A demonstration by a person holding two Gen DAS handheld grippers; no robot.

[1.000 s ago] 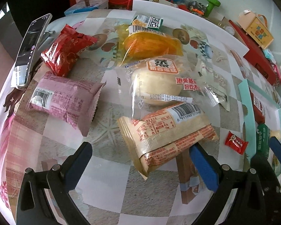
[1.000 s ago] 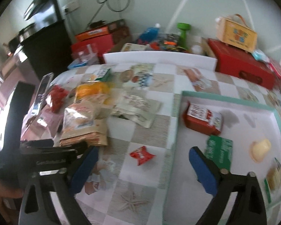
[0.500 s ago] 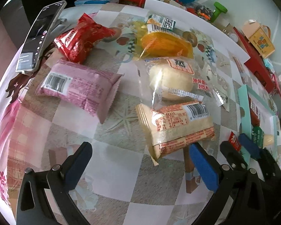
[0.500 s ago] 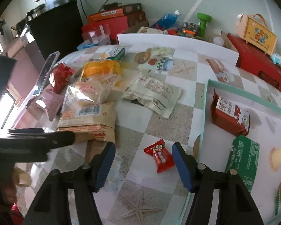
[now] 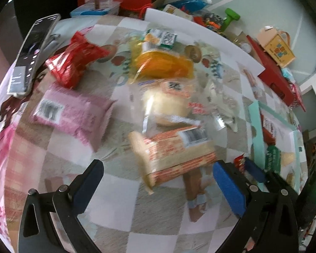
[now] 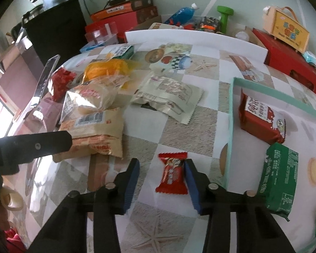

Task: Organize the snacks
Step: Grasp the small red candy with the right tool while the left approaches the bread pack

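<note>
I see the small red foil-wrapped candy (image 6: pixel 172 174) with crimped ends lying flat on the checked tablecloth (image 6: pixel 185 135), near the table's front edge, just beside the mint-green tray's rim (image 6: pixel 230 126). My right gripper (image 6: pixel 162 181) is closing around it; the right pad touches, the left stands apart. My left gripper (image 5: pixel 158 186) hangs open over bare cloth beside the tan crinkly biscuit packet (image 5: pixel 174 154).

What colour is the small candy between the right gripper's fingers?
Red, with a small picture on the small candy; the right wrist view shows it best.
</note>
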